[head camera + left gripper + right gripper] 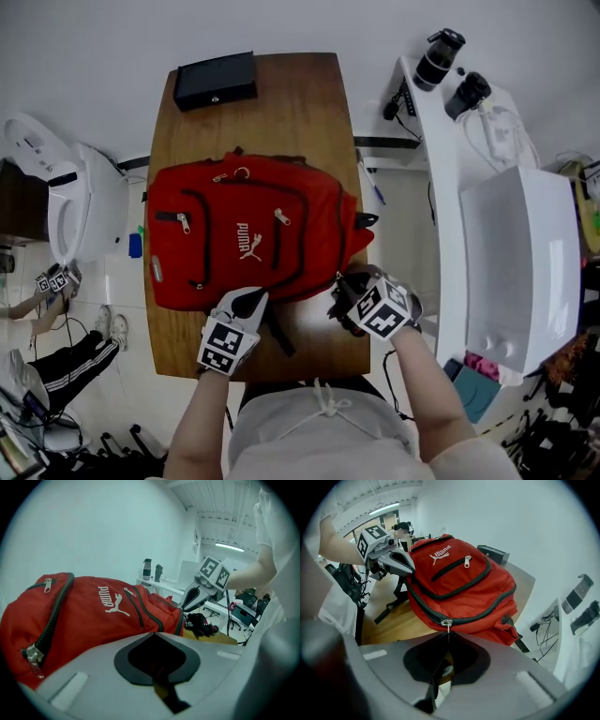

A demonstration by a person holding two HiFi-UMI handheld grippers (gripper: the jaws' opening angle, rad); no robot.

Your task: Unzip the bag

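Note:
A red backpack (244, 234) lies flat on the wooden table (309, 103), its white logo facing up. My right gripper (345, 292) is at the bag's near right corner. In the right gripper view its jaws (448, 633) are shut on the metal pull of the main zipper (447, 623). My left gripper (246, 302) sits on the bag's near edge. Its closed tips (154, 633) pinch red fabric of the backpack (93, 616). The main zipper's track runs closed along the backpack's side (459, 588).
A black box (216, 81) sits at the table's far end. A black strap (279, 335) trails from the bag toward me. A white bench (441, 187) with two dark bottles (441, 56) and a white case (520, 262) stands to the right.

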